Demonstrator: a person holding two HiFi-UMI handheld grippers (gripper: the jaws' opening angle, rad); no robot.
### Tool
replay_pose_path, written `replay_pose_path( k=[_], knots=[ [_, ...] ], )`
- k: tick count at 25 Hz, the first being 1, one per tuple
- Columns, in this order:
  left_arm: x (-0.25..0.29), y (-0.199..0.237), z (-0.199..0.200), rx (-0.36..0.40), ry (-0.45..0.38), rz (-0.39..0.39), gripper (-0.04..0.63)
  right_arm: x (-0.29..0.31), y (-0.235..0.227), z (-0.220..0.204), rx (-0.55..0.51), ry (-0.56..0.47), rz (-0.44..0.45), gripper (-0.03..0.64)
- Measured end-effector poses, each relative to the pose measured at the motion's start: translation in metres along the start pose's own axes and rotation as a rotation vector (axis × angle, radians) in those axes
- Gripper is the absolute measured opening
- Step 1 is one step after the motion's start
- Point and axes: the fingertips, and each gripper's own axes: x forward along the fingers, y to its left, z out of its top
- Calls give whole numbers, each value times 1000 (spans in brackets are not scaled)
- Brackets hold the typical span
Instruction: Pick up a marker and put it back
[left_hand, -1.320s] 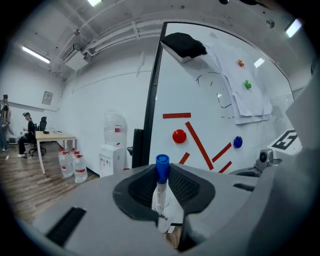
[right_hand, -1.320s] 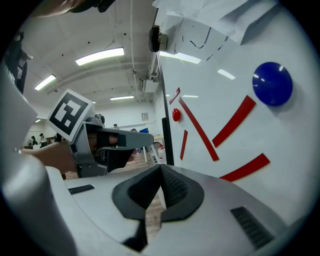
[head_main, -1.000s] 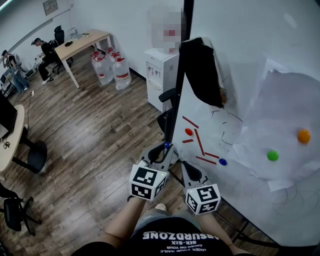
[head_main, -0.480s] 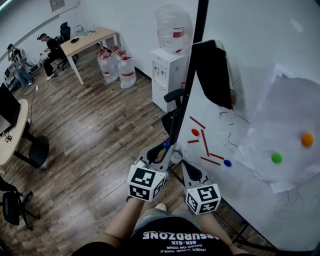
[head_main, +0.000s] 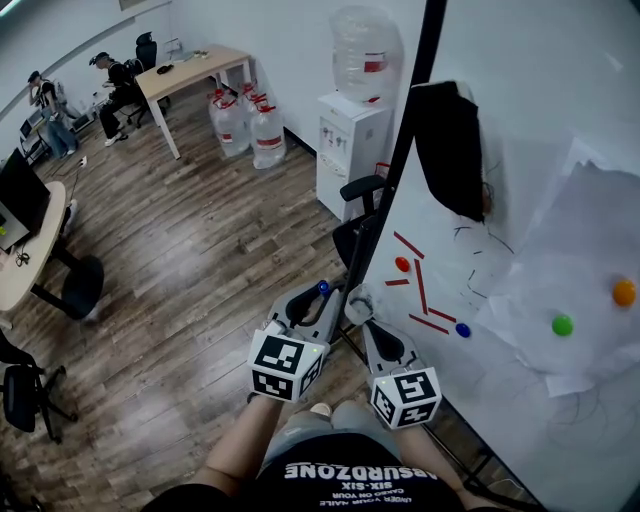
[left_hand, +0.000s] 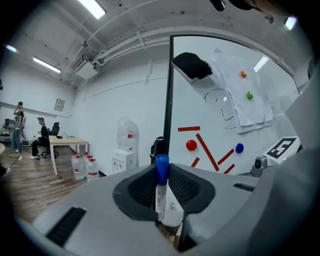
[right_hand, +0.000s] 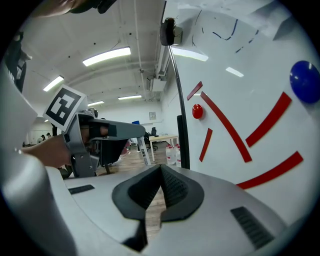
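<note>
marker (left_hand: 160, 189): long axis upright, blue cap up | place: between the jaws of left claw (head_main: 320, 302), cap above them, near whiteboard (head_main: 470, 330) | left claw: clamped on marker | right claw (right_hand: 159, 181): jaws together, empty

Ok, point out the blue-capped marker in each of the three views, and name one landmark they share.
Head view: marker held in the left gripper, just below centre.
Left gripper view: marker upright between the jaws, bottom centre.
Right gripper view: marker left of centre, at the left gripper's tip.
Shared landmark: the red round magnet on the whiteboard.
</note>
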Motion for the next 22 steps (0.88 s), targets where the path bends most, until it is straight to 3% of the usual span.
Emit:
replay_pose_path(
  k=[22],
  knots=[
    [6, -5, -5, -2, 60, 95, 78, -2, -4, 13, -24, 40, 111, -2]
  ],
)
